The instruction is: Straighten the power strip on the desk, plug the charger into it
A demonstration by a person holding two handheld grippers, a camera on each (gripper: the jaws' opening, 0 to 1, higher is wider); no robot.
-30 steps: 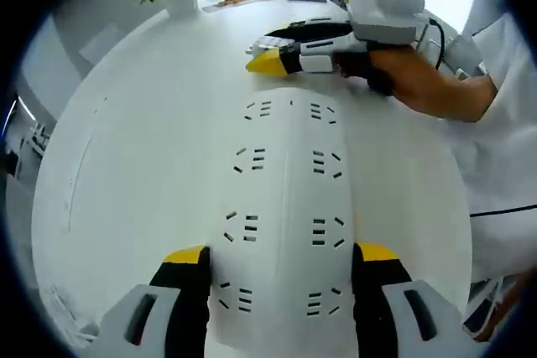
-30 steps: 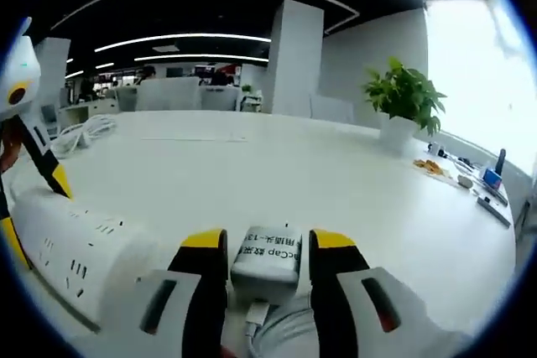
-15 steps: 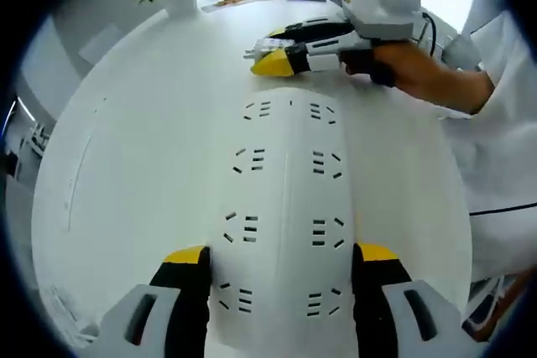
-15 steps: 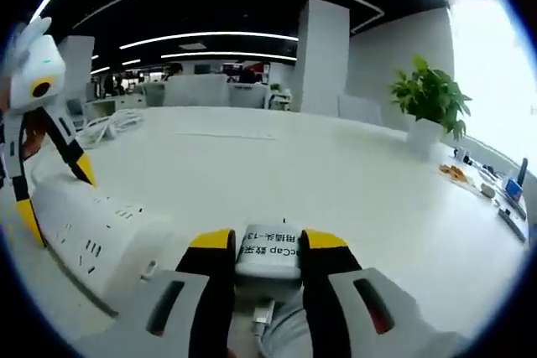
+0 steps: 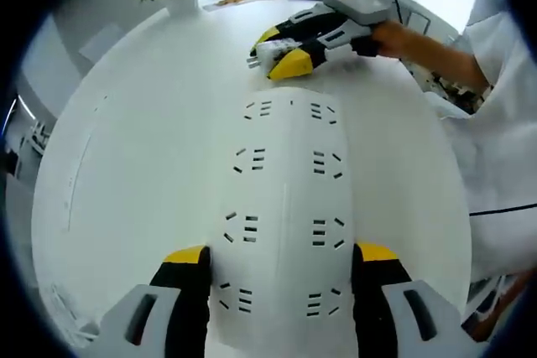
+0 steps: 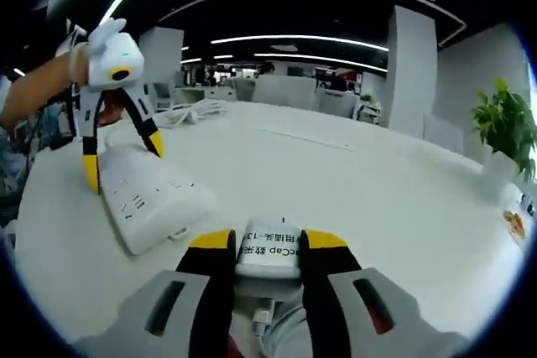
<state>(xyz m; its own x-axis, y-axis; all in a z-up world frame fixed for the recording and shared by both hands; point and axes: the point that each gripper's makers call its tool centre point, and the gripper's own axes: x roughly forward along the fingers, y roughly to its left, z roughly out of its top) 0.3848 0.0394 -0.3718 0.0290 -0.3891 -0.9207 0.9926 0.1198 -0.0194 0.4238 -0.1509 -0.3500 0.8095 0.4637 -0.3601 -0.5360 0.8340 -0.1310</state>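
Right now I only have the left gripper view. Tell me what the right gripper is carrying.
Observer: The right gripper is shut on a small white charger, label facing up, with a cable running back from it.
Operator: Confirm where my left gripper sits on the strip.
Observer: In the right gripper view the left gripper straddles the far end of the power strip, one yellow tip on each side.
Operator: Report anything behind that strip.
Observer: A coil of white cable lies farther back on the desk, apart from the strip.
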